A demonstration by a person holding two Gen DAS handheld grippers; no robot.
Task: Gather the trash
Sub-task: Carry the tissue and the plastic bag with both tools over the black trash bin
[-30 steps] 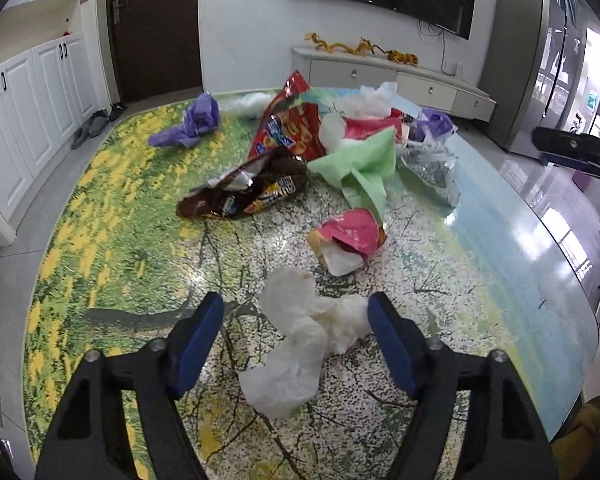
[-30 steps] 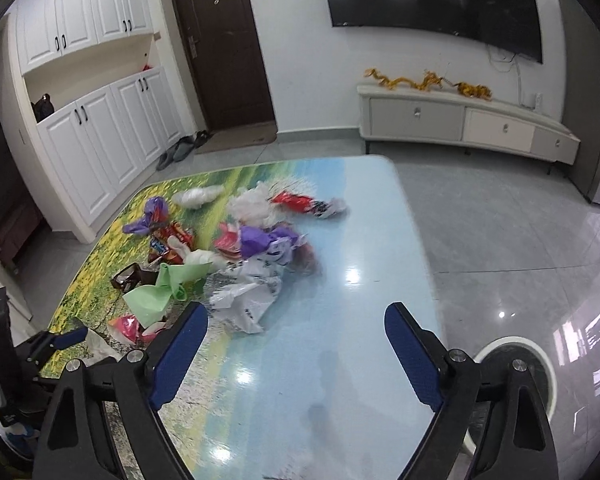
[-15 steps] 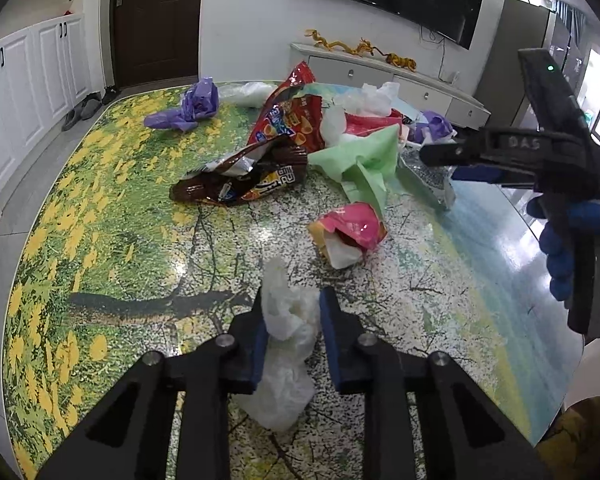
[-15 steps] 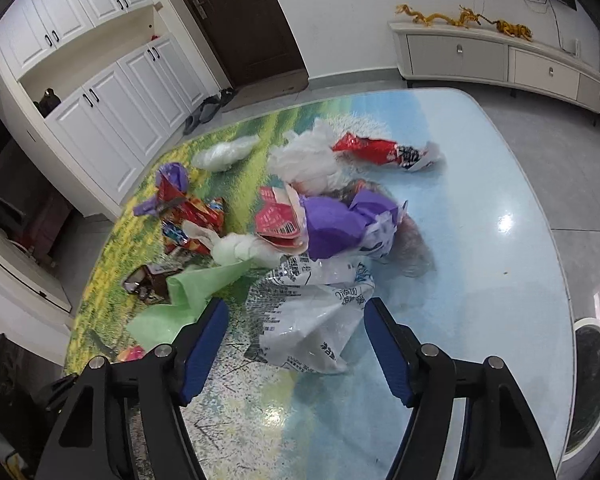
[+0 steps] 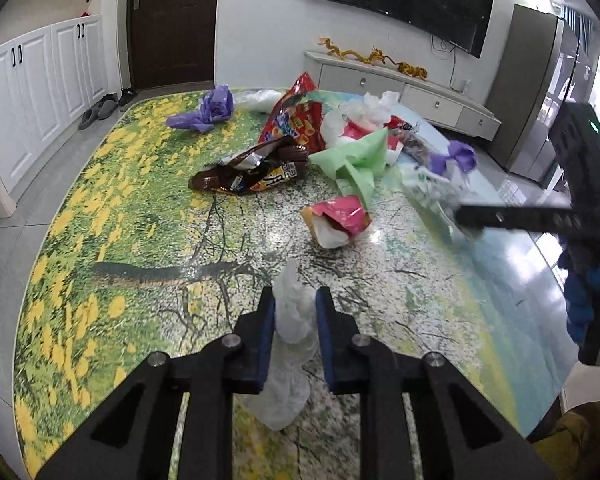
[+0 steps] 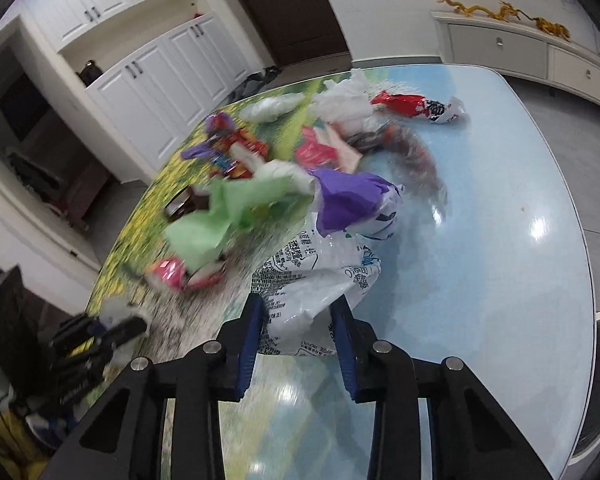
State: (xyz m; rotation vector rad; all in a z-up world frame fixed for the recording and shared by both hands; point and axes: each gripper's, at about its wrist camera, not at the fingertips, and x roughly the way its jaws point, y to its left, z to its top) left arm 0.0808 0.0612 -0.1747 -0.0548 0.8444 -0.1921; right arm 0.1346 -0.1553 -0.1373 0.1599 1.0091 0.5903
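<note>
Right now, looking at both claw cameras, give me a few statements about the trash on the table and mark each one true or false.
1. The left claw is shut on a white crumpled plastic bag. True.
2. The right claw is wide open over bare table. False: its fingers press both sides of a white printed plastic bag.
3. A pink wrapper lies on the table beyond the left claw. True.
4. The brown snack wrapper sits between the left claw's fingers. False: it lies farther off, near the green bag.
5. A purple bag rests against the white printed plastic bag. True.
</note>
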